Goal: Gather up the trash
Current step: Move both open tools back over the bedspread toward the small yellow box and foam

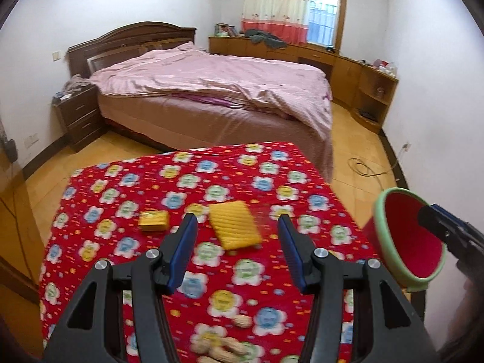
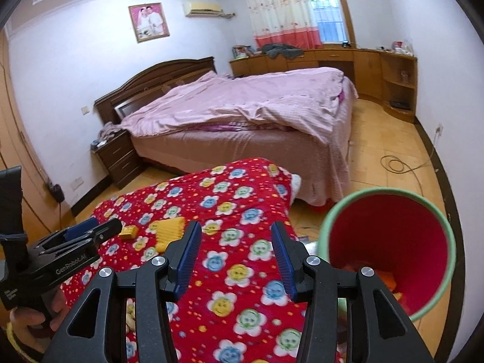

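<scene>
Trash lay ahead of us on the counter (image 1: 99, 272): a ridged yellow wrapper (image 1: 234, 225) just past our left gripper (image 1: 237, 230), long side pointing away. Both jaws stood apart, empty. Our right gripper (image 2: 236, 239) was farther, beside the red bin (image 2: 390, 242).

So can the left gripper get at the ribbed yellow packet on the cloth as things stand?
Probably yes. The left gripper is open and empty, and the ribbed yellow packet lies flat on the red flowered cloth just ahead of its fingertips, with nothing between them. The small yellow box sits clear to one side.
</scene>
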The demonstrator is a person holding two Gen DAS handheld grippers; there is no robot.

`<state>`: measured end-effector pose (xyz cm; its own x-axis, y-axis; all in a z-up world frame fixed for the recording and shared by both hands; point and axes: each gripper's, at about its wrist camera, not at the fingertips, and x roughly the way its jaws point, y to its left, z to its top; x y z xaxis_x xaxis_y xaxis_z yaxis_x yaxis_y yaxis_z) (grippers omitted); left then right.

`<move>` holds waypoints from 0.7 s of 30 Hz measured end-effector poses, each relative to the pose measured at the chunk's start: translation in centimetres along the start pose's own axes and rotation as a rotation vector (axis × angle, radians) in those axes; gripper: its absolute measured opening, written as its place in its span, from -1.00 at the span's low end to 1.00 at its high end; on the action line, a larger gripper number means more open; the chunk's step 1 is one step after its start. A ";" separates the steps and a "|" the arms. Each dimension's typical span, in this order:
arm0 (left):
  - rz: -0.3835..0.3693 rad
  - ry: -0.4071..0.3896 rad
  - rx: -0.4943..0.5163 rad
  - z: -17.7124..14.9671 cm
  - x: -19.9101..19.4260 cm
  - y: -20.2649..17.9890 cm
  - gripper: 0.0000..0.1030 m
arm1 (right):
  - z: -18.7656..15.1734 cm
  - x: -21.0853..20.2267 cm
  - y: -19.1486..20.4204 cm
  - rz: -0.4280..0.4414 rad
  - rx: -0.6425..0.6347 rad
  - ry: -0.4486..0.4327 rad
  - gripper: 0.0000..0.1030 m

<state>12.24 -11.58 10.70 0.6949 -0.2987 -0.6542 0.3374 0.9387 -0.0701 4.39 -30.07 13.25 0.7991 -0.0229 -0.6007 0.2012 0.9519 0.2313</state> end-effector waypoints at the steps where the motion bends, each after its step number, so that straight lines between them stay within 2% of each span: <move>1: 0.012 0.002 -0.002 0.1 0.3 0.7 0.07 | 0.1 0.4 0.4 0.005 -0.003 0.006 -0.05; 11: 0.076 0.060 -0.048 0.7 4.9 6.3 0.07 | 0.5 6.4 3.3 0.044 -0.020 0.103 -0.04; 21: 0.071 0.125 -0.091 0.6 10.0 10.4 0.07 | -0.5 12.8 5.4 0.071 -0.027 0.199 0.02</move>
<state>23.10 -4.91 3.85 0.6284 -0.2128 -0.7482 0.2278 0.9700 -0.0845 15.41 -25.07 6.47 0.6823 0.1024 -0.7238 0.1313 0.9569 0.2592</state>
